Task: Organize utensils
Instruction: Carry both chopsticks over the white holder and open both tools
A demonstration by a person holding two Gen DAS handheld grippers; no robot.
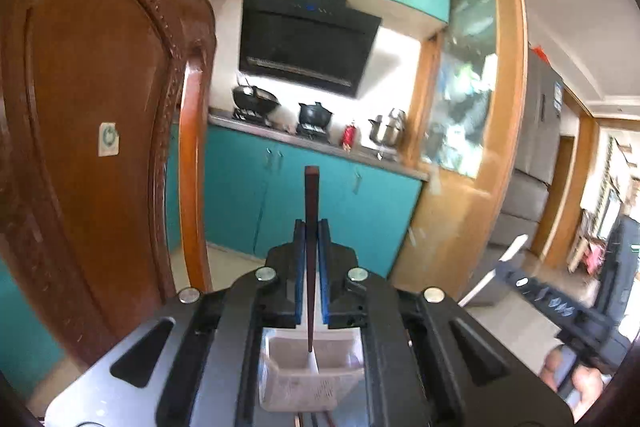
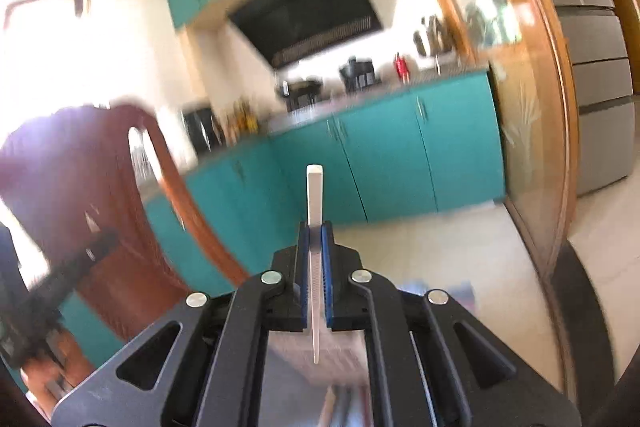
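Note:
My left gripper is shut on a dark brown chopstick held upright. Its thin tip hangs over a pale plastic utensil basket with a divider, seen below between the gripper's arms. My right gripper is shut on a white chopstick, also upright, with its tip over a blurred pale container. The right gripper with its white chopstick also shows at the right of the left wrist view.
A carved brown wooden chair back stands close on the left and also shows in the right wrist view. Teal kitchen cabinets, a stove with pots and a glass sliding door lie ahead.

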